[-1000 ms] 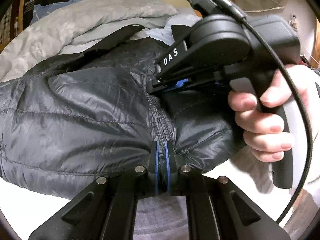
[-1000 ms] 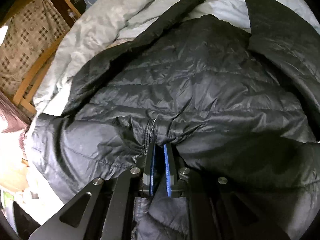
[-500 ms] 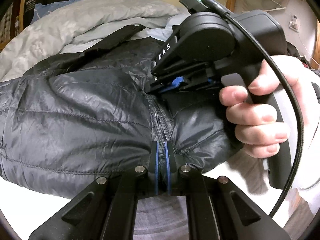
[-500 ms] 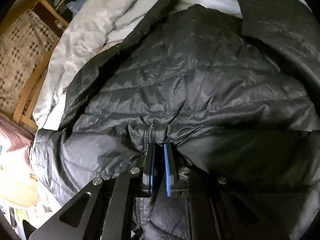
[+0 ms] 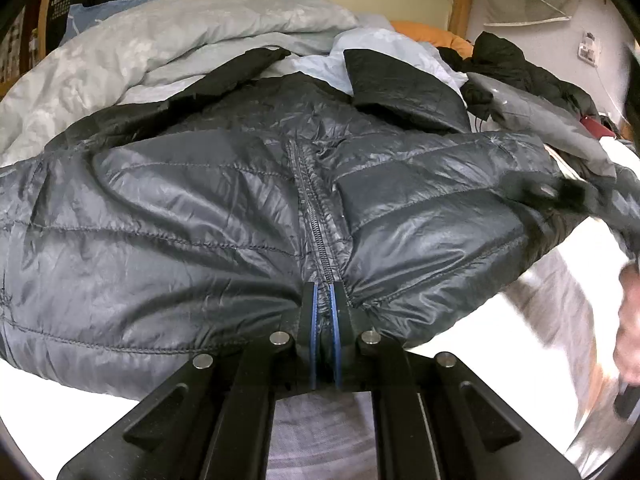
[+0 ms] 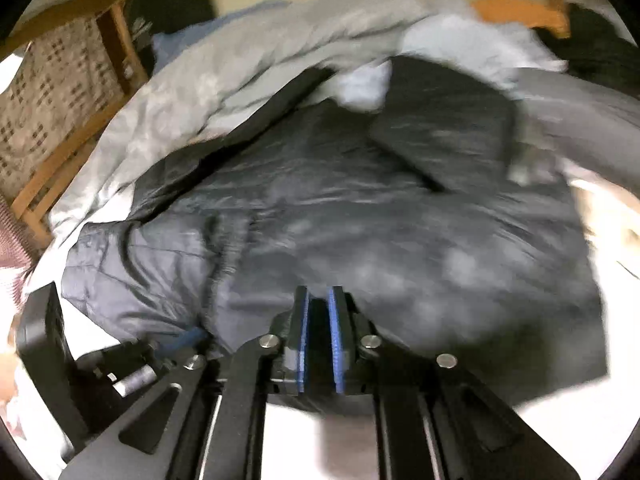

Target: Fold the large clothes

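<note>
I am seeing the black puffer jacket (image 5: 208, 216) lying spread on the bed, near the grey duvet (image 5: 168, 36). My left tongs (image 5: 324, 312) are pinching its near hem at the zipper (image 5: 316, 224). My right tongs (image 6: 318, 312) are opening with nothing between them; this view is blurred.

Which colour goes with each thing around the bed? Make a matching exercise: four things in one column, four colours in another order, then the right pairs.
Things:
1. jacket
2. duvet
3. pillow
4. pads on the left gripper

Colours:
A. orange
B. blue
C. black
D. pale grey

Pairs: 1-C, 2-D, 3-A, 4-B
</note>
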Demonstrator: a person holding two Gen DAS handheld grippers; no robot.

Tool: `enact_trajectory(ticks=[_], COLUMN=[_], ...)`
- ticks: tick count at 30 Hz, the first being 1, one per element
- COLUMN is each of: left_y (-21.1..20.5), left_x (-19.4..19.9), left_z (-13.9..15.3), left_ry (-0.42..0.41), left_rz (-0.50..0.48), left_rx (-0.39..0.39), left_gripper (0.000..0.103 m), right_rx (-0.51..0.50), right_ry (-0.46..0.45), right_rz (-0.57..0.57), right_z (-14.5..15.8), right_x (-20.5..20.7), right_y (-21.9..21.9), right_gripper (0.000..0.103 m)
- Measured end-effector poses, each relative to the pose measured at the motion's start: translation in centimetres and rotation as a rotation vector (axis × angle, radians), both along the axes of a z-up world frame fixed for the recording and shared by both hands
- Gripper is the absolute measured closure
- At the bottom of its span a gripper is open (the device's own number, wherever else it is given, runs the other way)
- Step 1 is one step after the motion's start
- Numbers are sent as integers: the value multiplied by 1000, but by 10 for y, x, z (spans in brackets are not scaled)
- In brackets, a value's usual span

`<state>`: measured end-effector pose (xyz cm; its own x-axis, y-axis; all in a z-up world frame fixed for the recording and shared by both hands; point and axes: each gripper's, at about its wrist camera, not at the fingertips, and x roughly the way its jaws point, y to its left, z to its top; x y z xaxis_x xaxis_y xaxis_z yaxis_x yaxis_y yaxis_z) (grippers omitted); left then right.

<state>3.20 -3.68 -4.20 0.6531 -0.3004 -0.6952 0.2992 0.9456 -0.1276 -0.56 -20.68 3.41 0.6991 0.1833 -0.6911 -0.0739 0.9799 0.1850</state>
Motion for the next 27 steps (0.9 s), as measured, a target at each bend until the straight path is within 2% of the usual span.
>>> enact_trajectory(ticks=[1,2,5,7,9,11,12,13,14,15,16,17,18,20,21,22,24,25,26,27], left_y=[0,-1,-1,3,9,19,25,32,40,48,65,81,101,136,155,174,209,223,233,237], left_x=[0,0,-2,-7,-9,-15,-20,-28,-38,-46,-56,-63,-66,-61,-56,-50,-41,-35,-28,-25], left_z=[0,0,0,1,5,15,23,33,46,55,66,74,80,78,70,59,37,25,14,10], left_ry=[0,-1,-12,-24,-27,-32,-54,-97,-165,-224,-295,-332,-332,-243,-163,-84,37,104,154,159], left_rz=[0,-1,1,0,-11,21,60,123,216,286,363,416,473,571,650,709,729,702,660,648], left_rx=[0,1,-3,-27,-62,-87,-67,-15,80,134,149,134,117,99,110,82,-92,-216,-327,-365], left_gripper=[97,97,97,97,97,95,90,81,49,21,18,17,15,10,10,10,13,15,20,22], right_rx=[-1,26,91,129,211,240,241,252,296,340,391,436,442,447,471,493,479,468,456,454], right_ry=[-26,-55,-49,-23,3,4,1,-3,-18,-34,-59,-85,-89,-57,-41,-23,5,5,2,-3], right_rz=[-36,-64,-104,-145,-167,-185,-206,-231,-278,-317,-354,-391,-401,-403,-378,-353,-293,-287,-288,-278], right_z=[-1,-5,-15,-21,-29,-35,-36,-36,-35,-35,-34,-33,-33,-36,-39,-42,-44,-44,-44,-44], right_x=[-12,-29,-53,-57,-60,-58,-56,-56,-58,-61,-66,-70,-70,-61,-56,-53,-41,-39,-38,-37], right_y=[-8,-20,-39,-47,-58,-66,-73,-82,-95,-106,-120,-135,-140,-151,-153,-154,-147,-143,-140,-137], right_gripper=[42,32,32,31,30,30,30,27,19,16,16,16,16,16,16,17,31,41,55,63])
